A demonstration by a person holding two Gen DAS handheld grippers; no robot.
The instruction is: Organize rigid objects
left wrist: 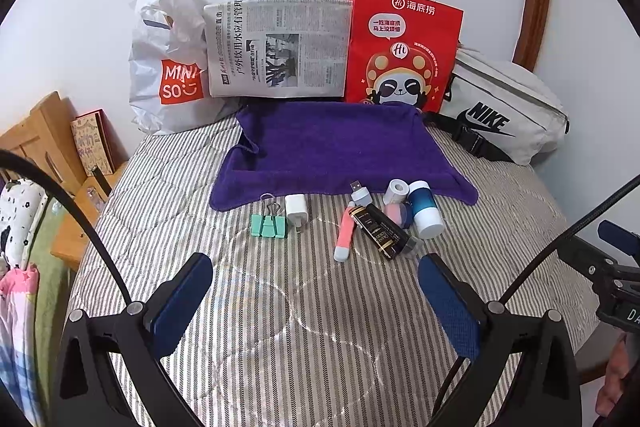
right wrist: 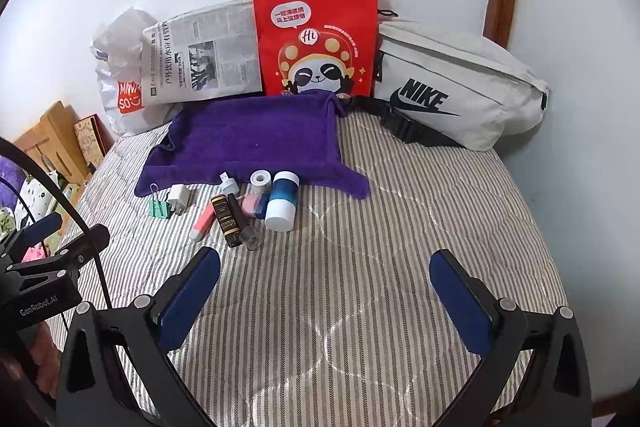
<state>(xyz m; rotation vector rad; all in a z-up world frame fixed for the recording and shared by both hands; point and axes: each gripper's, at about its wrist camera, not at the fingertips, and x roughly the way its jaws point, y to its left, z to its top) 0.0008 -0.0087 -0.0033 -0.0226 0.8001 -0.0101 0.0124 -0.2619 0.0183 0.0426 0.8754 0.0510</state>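
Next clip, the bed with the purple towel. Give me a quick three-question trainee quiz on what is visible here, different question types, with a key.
1. True or false: the left gripper and the right gripper are both open and hold nothing.
2. Multiple choice: the green binder clip lies A) on the purple towel, B) on the striped bedspread beside the white charger, C) inside the red paper bag.
3. Fill in: the blue and white cylinder lies on its ____.

Key: 1 true; 2 B; 3 side.
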